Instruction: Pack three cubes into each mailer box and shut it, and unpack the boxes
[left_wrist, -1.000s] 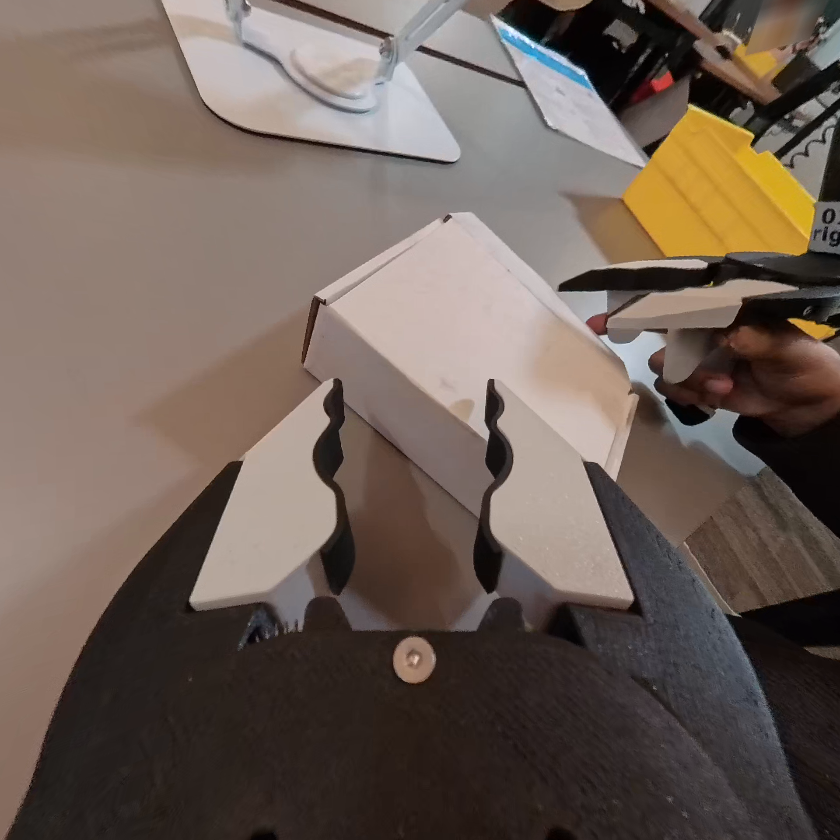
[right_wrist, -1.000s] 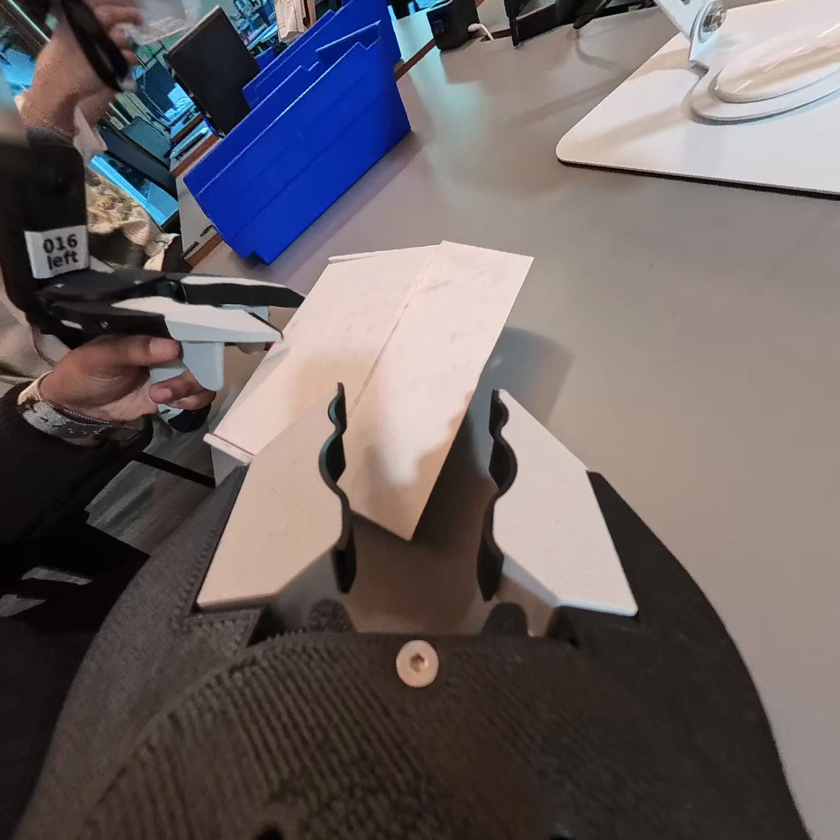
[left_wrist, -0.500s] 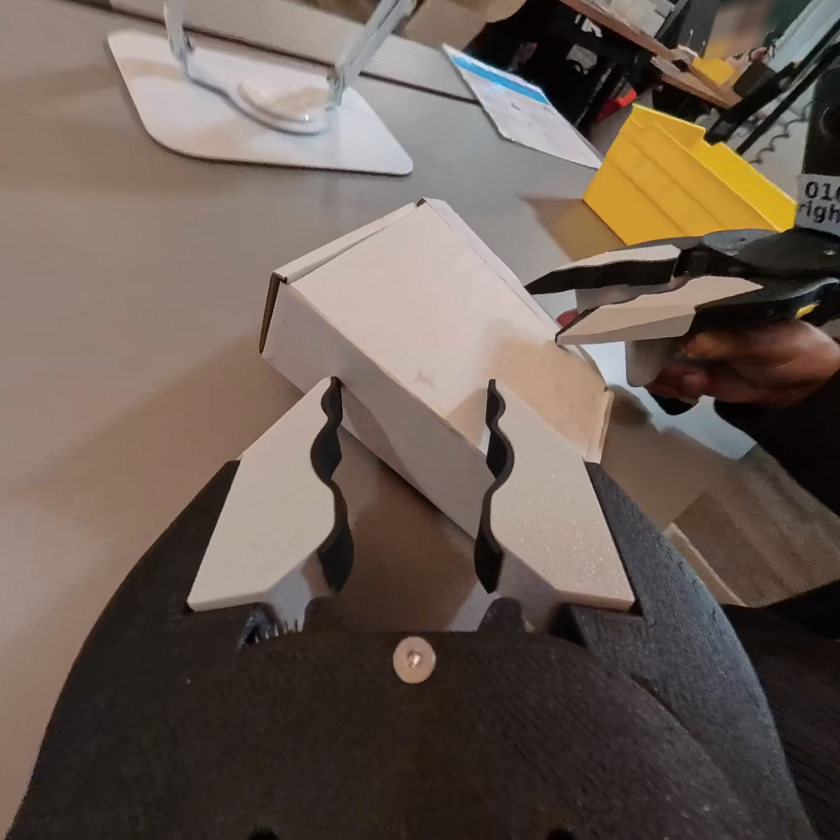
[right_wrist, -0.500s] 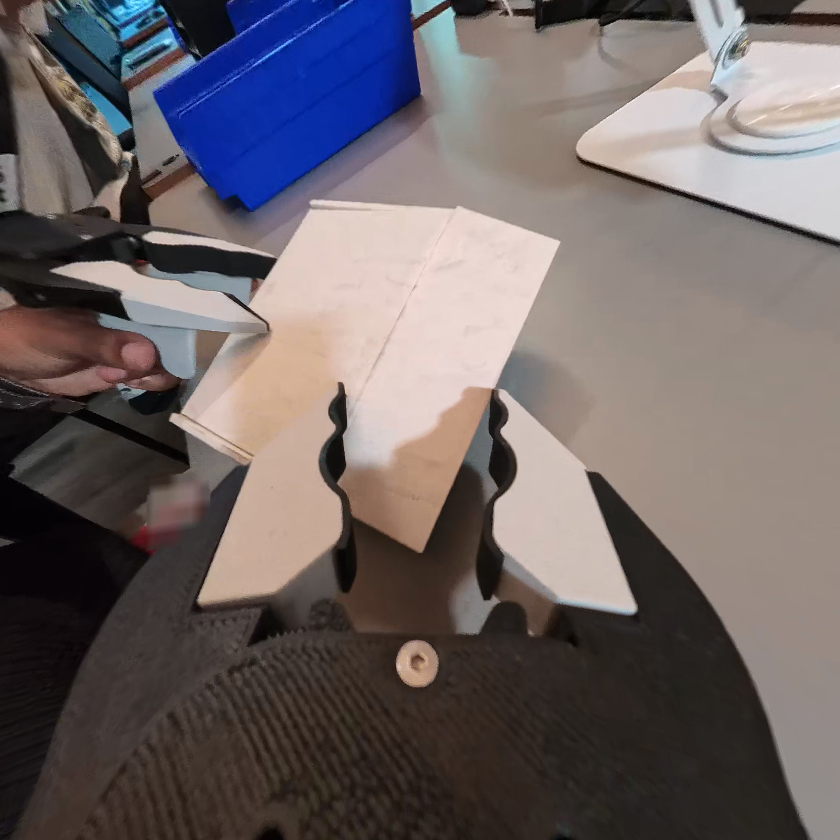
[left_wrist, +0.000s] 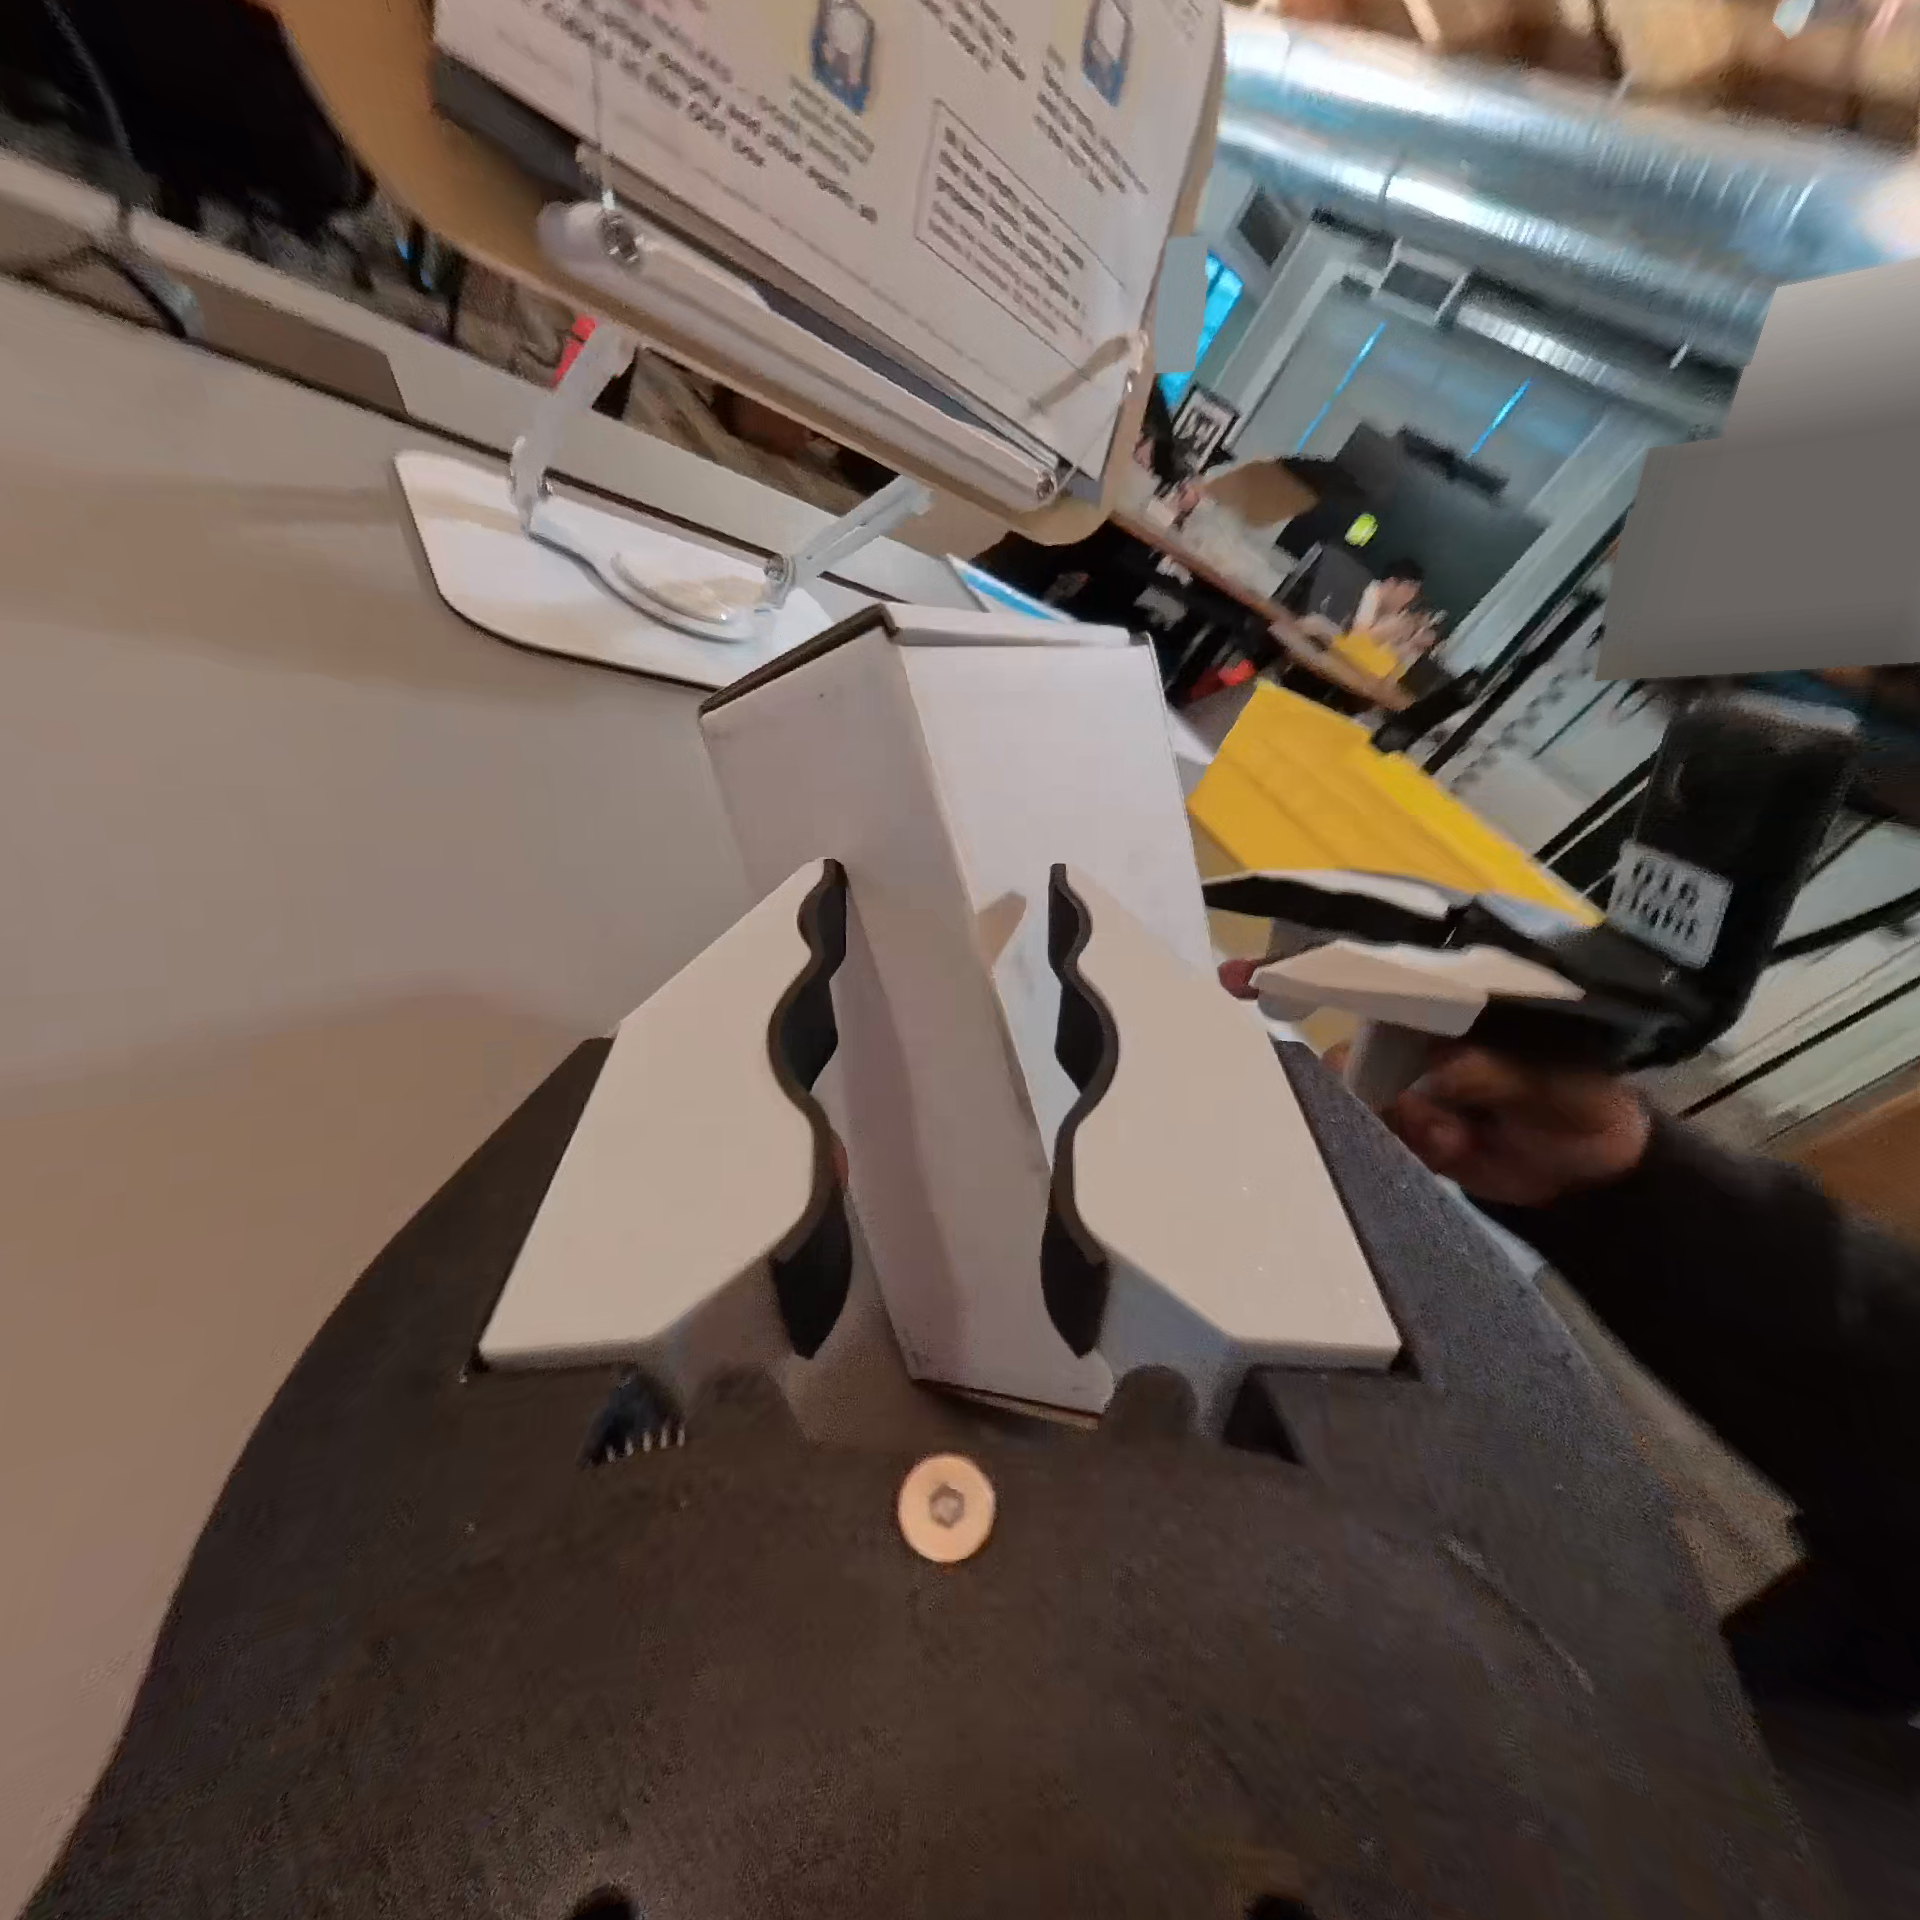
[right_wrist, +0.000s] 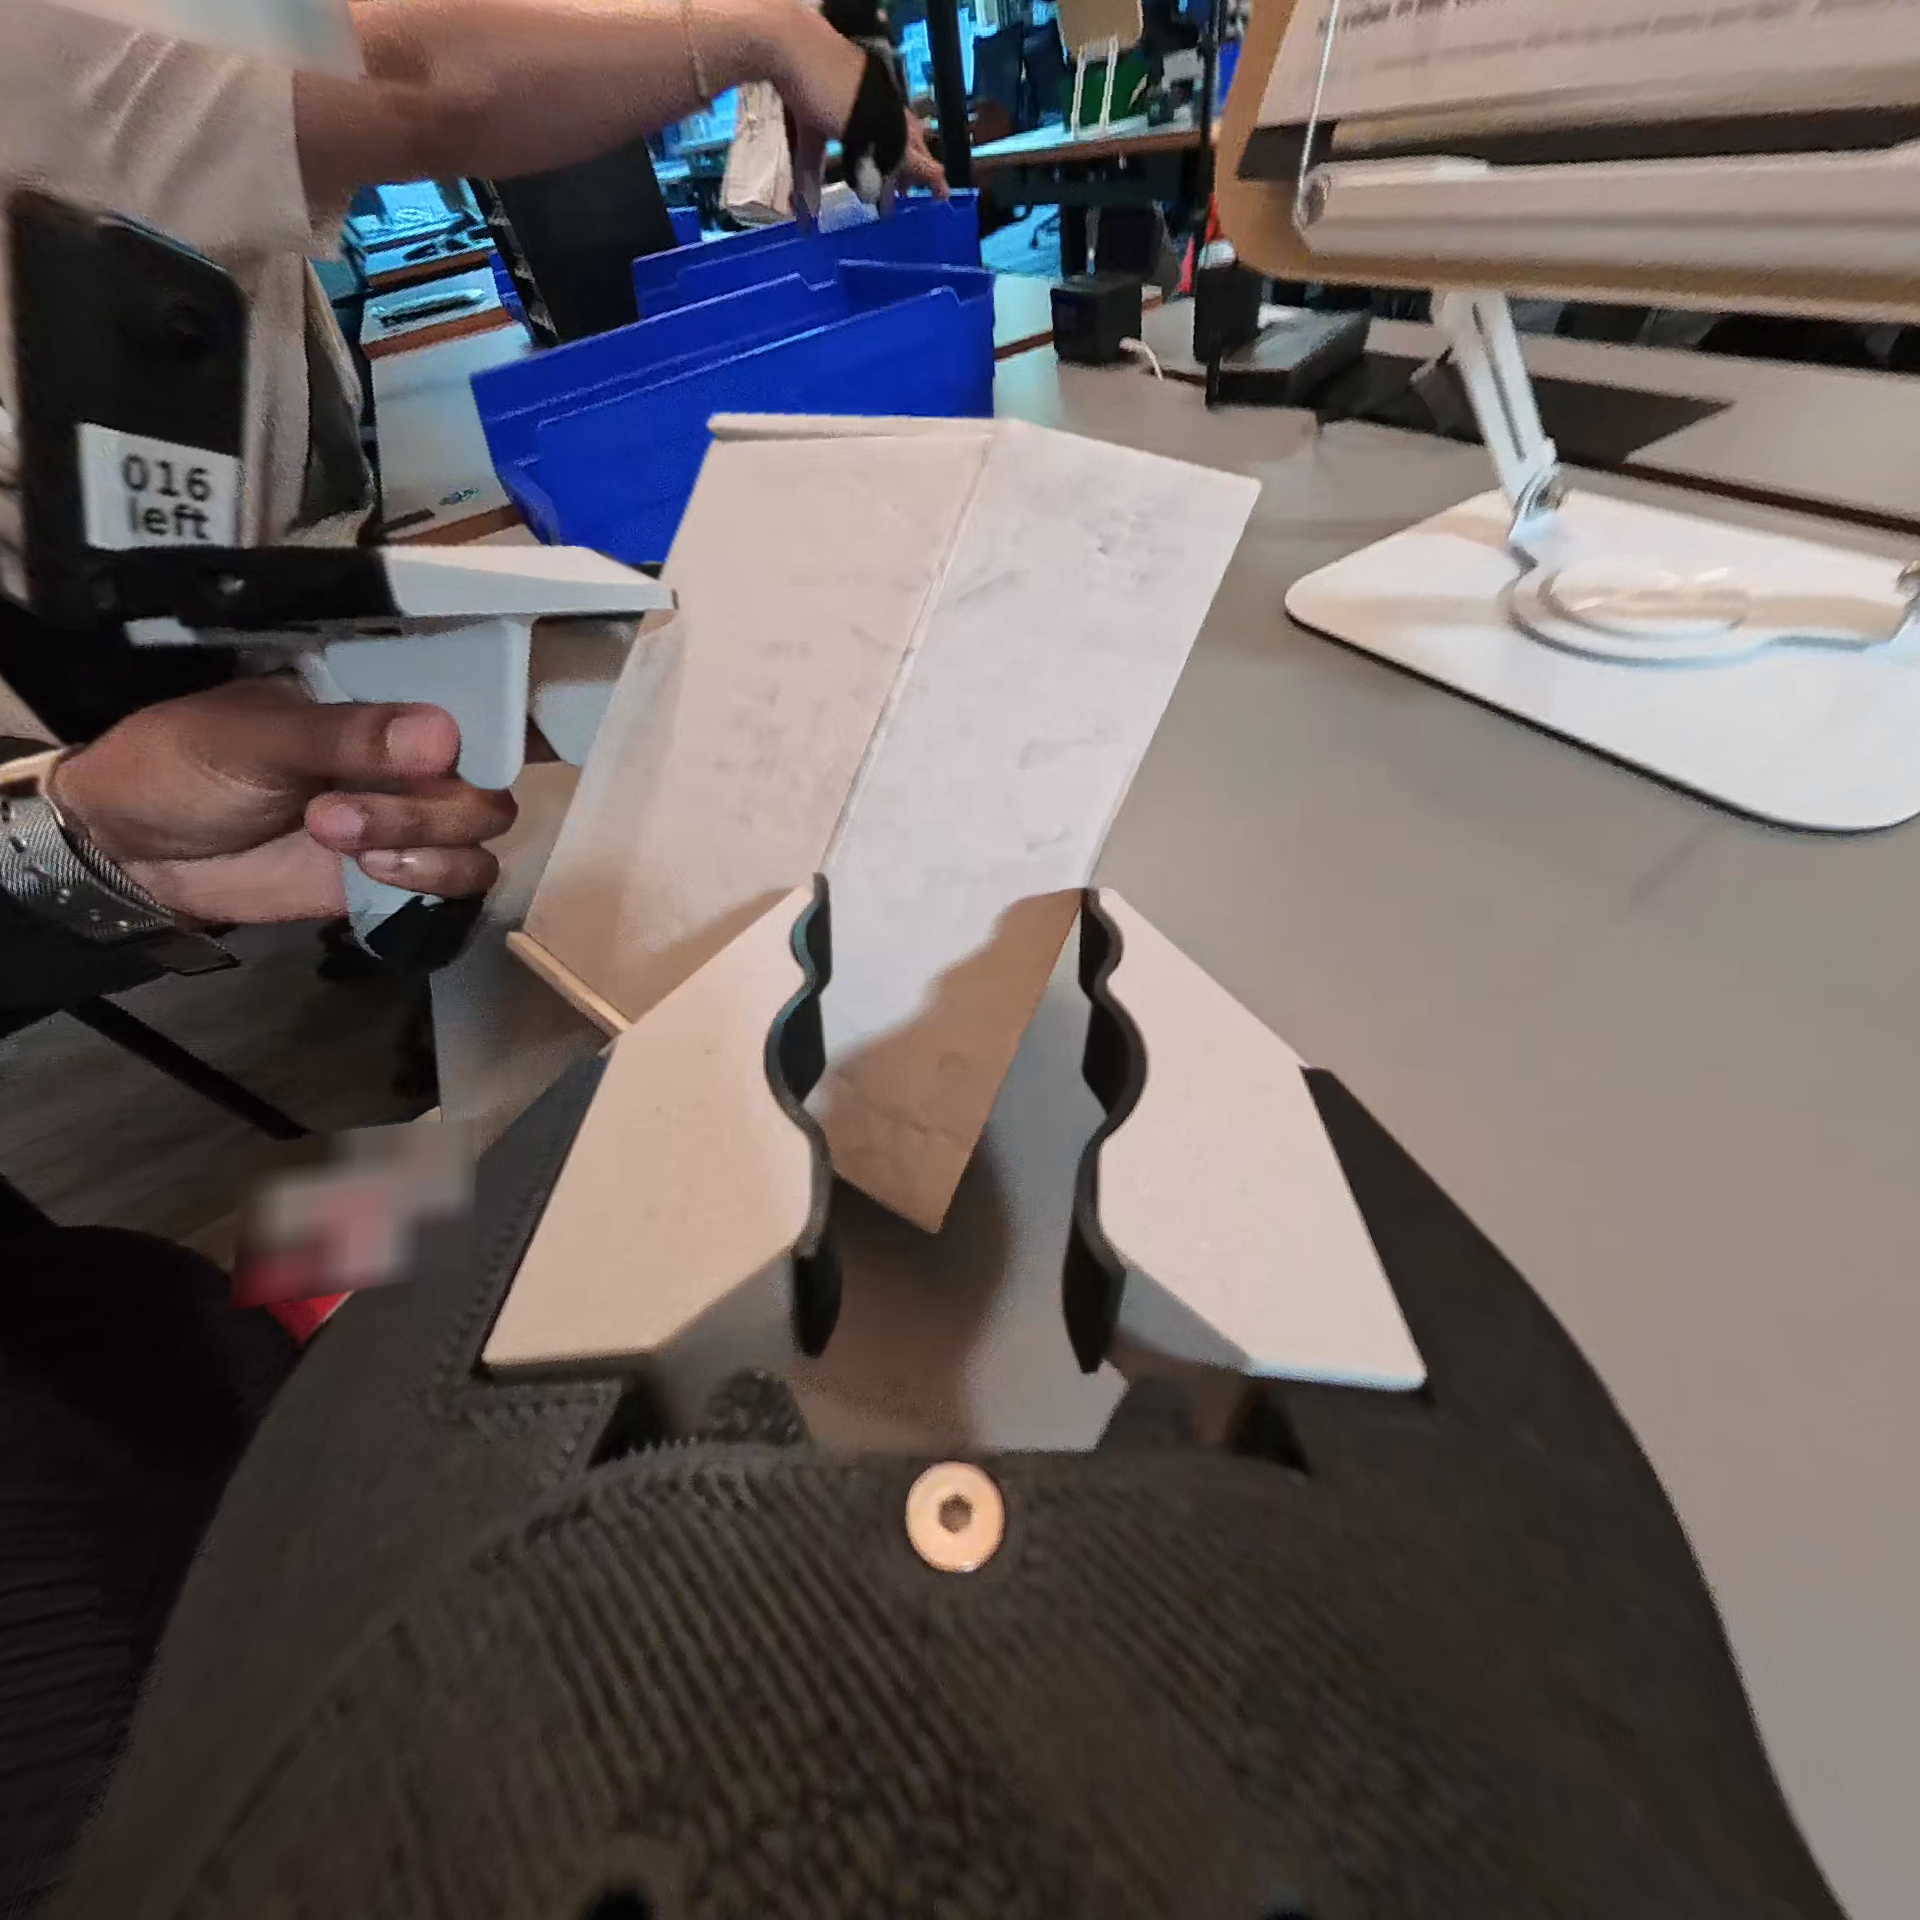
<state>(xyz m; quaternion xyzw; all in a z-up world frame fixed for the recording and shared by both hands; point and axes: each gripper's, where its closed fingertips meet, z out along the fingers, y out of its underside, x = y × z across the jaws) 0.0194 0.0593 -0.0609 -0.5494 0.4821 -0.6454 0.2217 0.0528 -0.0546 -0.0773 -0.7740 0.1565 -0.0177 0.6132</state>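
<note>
grey tabletop (right_wrist: 1558, 1039) runs through a busy workshop, with blue bins (right_wrist: 727, 374) behind on one side, a yellow bin (left_wrist: 1351, 821) on the other, and a white stand (right_wrist: 1621, 665) holding a printed sheet. a second ago the white mailer box (left_wrist: 935, 935) lay tilted low over the table with both tools just closing in; now it is tipped up steeply, nearly on end, and appears lifted clear of the surface. in the left wrist view one long edge of the box has slid deep between the fingers (left_wrist: 686, 1143) of the left gripper (left_wrist: 940, 883), reaching almost to their root, where half a second back only a corner sat at the tips. the jaws stand apart with a gap visible beside the left pad, so whether they truly pinch the box i cannot tell. the right gripper (right_wrist: 951, 899) has its fingers spread too, and a lower corner of the box hangs between them, with clear space on the right side; it reads as cradling or bracing, not a clamp. in the left wrist view the right tool's tips sit against the box's far side. the lid looks shut, and no cubes show anywhere. my judgement is that the box is being turned in the air to bring its opening flap round, probably to unpack it, though the frames do not settle which half of the task this is.
</note>
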